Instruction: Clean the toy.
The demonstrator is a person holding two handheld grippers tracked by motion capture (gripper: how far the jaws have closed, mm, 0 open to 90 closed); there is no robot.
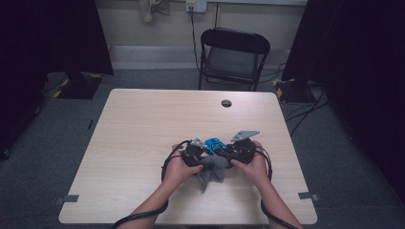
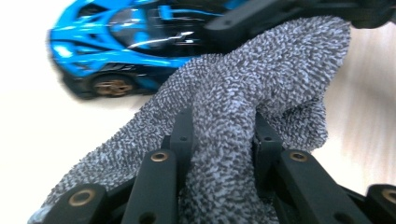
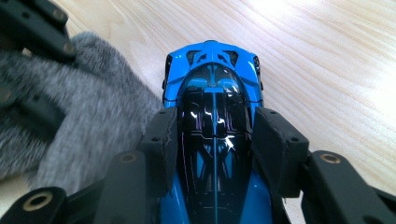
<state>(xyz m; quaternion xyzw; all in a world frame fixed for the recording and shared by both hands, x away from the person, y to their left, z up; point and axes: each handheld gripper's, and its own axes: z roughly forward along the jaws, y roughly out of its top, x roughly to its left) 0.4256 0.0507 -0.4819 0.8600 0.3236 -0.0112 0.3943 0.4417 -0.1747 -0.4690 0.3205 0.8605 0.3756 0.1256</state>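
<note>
A blue and black toy car [image 3: 212, 93] sits between the jaws of my right gripper [image 3: 212, 140], whose pads press on its two sides. A grey knitted cloth [image 2: 243, 107] is pinched in my left gripper [image 2: 219, 140], which is shut on a fold of it. In the high view both grippers meet near the table's front middle: the left gripper [image 1: 193, 152] holds the cloth [image 1: 212, 171] just beside the car [image 1: 215, 144], and the right gripper [image 1: 234, 151] holds the car. The cloth drapes toward the person, and its upper edge lies against the car's side.
The light wooden table [image 1: 143, 124] has a small round cable hole [image 1: 226, 103] at its far side. A black folding chair [image 1: 232, 55] stands behind the table. Dark curtains flank the room.
</note>
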